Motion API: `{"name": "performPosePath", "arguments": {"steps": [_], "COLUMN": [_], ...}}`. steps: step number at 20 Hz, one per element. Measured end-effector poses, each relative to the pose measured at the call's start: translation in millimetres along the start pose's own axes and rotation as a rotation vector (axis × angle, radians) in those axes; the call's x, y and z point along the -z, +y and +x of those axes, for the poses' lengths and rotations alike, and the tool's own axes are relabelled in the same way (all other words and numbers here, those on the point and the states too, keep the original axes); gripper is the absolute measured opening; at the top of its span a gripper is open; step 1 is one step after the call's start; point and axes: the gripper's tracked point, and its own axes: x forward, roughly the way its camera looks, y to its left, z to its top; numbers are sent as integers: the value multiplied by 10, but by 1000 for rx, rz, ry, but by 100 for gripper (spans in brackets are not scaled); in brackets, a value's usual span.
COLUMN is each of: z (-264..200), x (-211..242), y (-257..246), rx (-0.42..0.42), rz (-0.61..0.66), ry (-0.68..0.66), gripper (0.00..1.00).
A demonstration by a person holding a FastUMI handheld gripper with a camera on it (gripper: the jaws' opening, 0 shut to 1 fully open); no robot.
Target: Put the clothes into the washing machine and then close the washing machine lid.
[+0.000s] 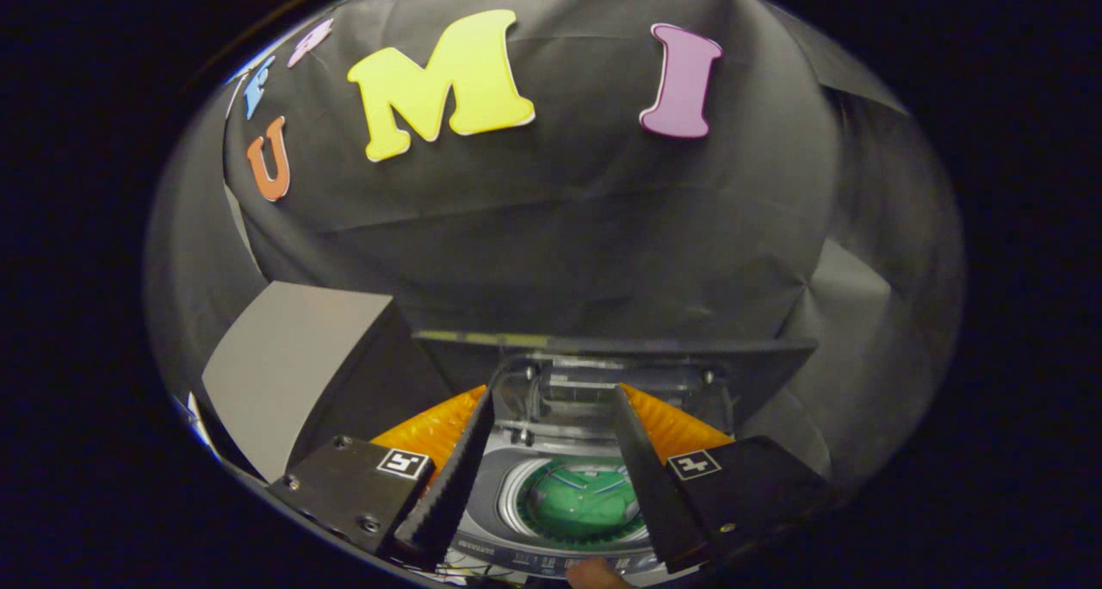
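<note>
Tongs [551, 451] released, nothing between them; washing machine [551, 554] below with lid [603, 382] raised; green clothes [581, 503] inside drum.

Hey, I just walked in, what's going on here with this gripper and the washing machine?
A person is holding a two-finger gripper above a small top-loading washing machine. Its fingers are spread open with nothing between them. Between and beyond them the lid stands raised, and a green garment already lies inside the round drum. So the clothes look loaded, and the lid is not yet closed. A grey box sits beside the machine.
</note>
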Motion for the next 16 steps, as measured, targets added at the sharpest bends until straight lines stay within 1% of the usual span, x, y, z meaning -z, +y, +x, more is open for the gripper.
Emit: {"name": "performPosePath", "arguments": {"steps": [4, 5, 7, 11, 14, 16], "z": [214, 293, 455, 682, 781, 814], "x": [-372, -423, -461, -509, -534, -458], "y": [-74, -130, -168, -210, -335, -359], "rx": [4, 10, -5, -49, -22, -16], "rz": [-39, -46, -43, 15, 35, 39], "ry": [-53, -46, -47, -77, -104, -90], "gripper": [86, 87, 88, 88, 88, 88]}}
